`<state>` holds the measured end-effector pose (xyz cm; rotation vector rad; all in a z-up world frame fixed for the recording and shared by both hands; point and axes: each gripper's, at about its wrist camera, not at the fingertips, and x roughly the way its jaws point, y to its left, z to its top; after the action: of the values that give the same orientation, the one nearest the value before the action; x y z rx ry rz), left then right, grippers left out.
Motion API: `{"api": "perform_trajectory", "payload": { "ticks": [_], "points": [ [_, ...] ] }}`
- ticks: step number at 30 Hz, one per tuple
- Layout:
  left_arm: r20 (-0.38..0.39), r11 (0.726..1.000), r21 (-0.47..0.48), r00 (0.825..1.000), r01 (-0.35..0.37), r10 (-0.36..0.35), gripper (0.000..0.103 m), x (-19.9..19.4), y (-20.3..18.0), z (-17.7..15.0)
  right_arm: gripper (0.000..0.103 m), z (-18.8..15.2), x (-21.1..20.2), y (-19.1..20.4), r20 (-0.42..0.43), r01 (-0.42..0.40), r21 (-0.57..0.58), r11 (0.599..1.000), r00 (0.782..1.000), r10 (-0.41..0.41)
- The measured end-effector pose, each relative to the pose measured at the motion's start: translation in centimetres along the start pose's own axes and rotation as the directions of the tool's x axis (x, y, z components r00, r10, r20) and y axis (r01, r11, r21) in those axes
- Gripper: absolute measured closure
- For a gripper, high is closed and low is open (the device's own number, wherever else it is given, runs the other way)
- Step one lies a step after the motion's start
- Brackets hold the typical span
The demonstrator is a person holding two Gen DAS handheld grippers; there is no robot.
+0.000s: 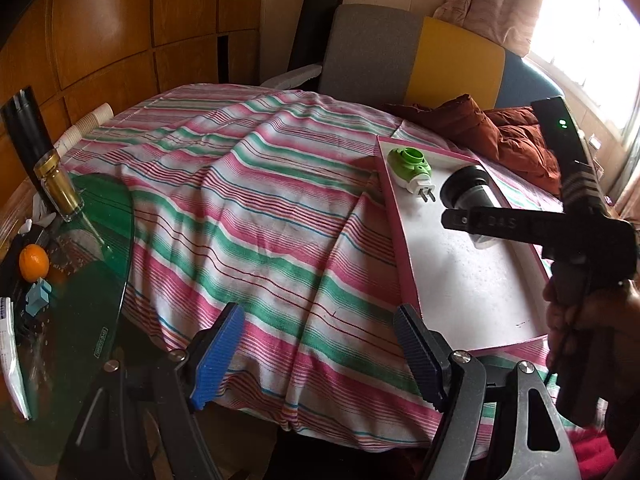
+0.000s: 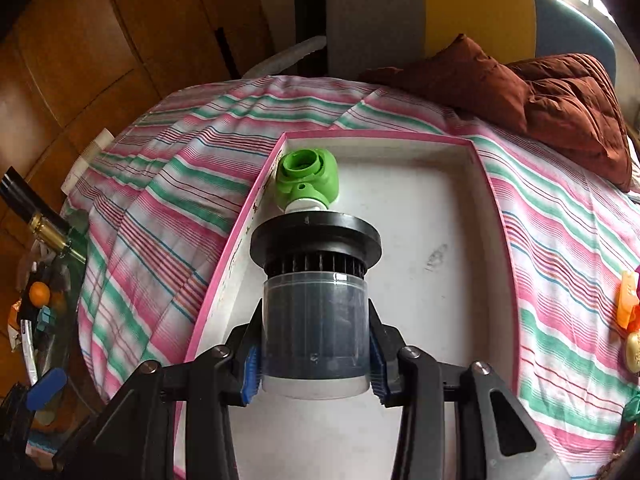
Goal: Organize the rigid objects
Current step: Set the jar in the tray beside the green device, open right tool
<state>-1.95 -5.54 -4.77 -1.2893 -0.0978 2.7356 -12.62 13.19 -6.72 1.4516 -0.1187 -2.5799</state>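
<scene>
A pink-rimmed white tray [image 2: 496, 216] lies on the striped cloth; it also shows in the left wrist view [image 1: 404, 256]. A green plug-in device [image 2: 307, 179] lies in its far left corner, also seen in the left wrist view [image 1: 410, 164]. My right gripper [image 2: 315, 360] is shut on a clear cylinder with a black ribbed cap [image 2: 315, 312], lying over the tray just behind the green device; the cylinder also shows in the left wrist view [image 1: 468, 190]. My left gripper [image 1: 320, 356] is open and empty above the cloth, left of the tray's near corner.
A glass side table [image 1: 80, 280] at the left holds an orange [image 1: 34, 262], a gold-capped bottle [image 1: 60, 188] and small items. A brown jacket [image 2: 560, 100] lies at the far right. Orange and gold wrapped items [image 2: 628, 312] sit at the right edge.
</scene>
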Motion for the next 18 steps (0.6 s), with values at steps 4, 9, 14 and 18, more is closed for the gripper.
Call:
{"api": "perform_trajectory", "payload": {
  "ticks": [4, 9, 14, 18],
  "points": [
    [-0.01, 1.0, -0.013, 1.0, -0.007, 0.007, 0.025, 0.4, 0.6, 0.0, 0.061, 0.9, 2.0, 0.4, -0.03, -0.003, 0.021, 1.0, 1.0, 0.004],
    [-0.013, 0.999, -0.034, 1.0, -0.016, 0.015, 0.025, 0.4, 1.3, 0.0, 0.059, 0.9, 3.0, 0.5, -0.039, -0.076, 0.052, 0.996, 0.996, 0.078],
    [-0.015, 0.999, -0.031, 1.0, -0.018, 0.018, 0.025, 0.5, 1.1, -0.1, 0.053, 0.3, 2.3, 0.4, -0.05, -0.146, 0.062, 0.987, 0.988, 0.149],
    [0.0, 1.0, -0.016, 1.0, -0.015, 0.015, 0.025, 0.1, 0.7, -0.2, 0.052, -0.7, -0.2, -0.2, 0.003, -0.144, 0.062, 0.988, 0.99, 0.144]
  ]
}}
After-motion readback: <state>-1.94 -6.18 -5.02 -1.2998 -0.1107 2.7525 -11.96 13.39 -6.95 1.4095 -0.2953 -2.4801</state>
